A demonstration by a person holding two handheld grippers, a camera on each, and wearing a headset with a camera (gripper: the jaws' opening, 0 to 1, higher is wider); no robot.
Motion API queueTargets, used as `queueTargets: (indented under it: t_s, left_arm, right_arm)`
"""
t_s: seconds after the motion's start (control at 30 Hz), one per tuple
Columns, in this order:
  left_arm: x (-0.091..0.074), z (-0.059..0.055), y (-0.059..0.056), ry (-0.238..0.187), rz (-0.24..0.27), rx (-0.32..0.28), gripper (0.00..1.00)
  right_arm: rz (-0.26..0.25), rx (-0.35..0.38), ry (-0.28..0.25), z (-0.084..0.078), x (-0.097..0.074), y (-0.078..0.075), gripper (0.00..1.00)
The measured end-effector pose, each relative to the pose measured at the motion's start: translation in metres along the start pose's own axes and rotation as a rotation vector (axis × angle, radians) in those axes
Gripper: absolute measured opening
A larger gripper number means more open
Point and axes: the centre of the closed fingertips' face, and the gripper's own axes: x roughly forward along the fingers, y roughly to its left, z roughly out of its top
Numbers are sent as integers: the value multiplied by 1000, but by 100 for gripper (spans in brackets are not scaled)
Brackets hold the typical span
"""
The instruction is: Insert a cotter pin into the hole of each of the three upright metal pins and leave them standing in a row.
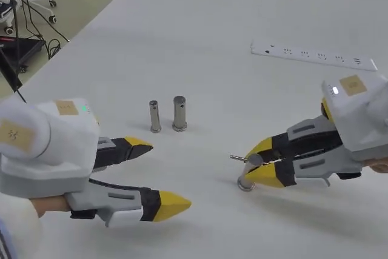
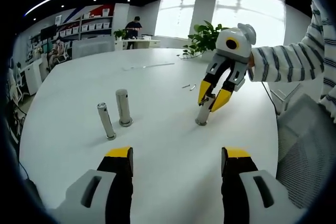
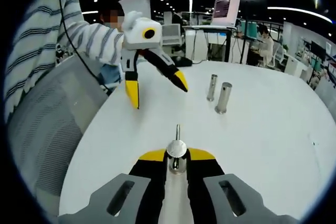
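Right tongs (image 1: 248, 168) clamp an upright metal pin (image 3: 177, 149), cotter pin (image 1: 236, 158) seemingly horizontal; left tongs (image 1: 168, 174) gape empty.

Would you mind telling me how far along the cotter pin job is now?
Nothing looks finished: the thin pin and thick pin stand without cotter pins. In hand: the right gripper clamps the third pin, a cotter pin protruding. The left gripper is open. Remaining: those two.

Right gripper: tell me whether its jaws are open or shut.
Shut. The right gripper has both yellow tips pressed against a metal pin standing on the table.
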Motion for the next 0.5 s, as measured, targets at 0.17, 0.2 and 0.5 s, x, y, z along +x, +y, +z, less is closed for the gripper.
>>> queueTargets:
  t_s: [0.17,0.2,0.5]
  left_arm:
    - [-1,1,9,-3,20,-20,67]
    - [-1,2,11,-5,26,-9,64]
    - [1,2,52,5,142,17,55]
  right_arm:
    - [-26,43,-45,4,-4,-3,30]
    - [-28,53,-49,4,-5,-3,32]
    - [-120,167,-111,10,-29,13,51]
